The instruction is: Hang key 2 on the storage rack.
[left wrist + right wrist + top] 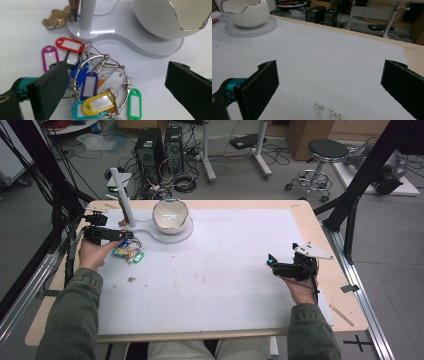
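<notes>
At the left of the high view, the left gripper hangs wide open just above the key-tag ring, which lies on the white bench beside the stand's base carrying the eggshell bowl. At lower right, the right gripper is spread wide, holding nothing.

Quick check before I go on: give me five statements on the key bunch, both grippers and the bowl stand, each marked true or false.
1. The left gripper is open, jaws on either side of the key ring bunch. True.
2. The bunch lies inside the egg-shaped bowl. False: it lies on the white mat, beside the stand base.
3. The right gripper is open over bare mat. True.
4. The right gripper holds a green tag. False: it holds nothing.
5. A white post rises from the stand base. True.
</notes>
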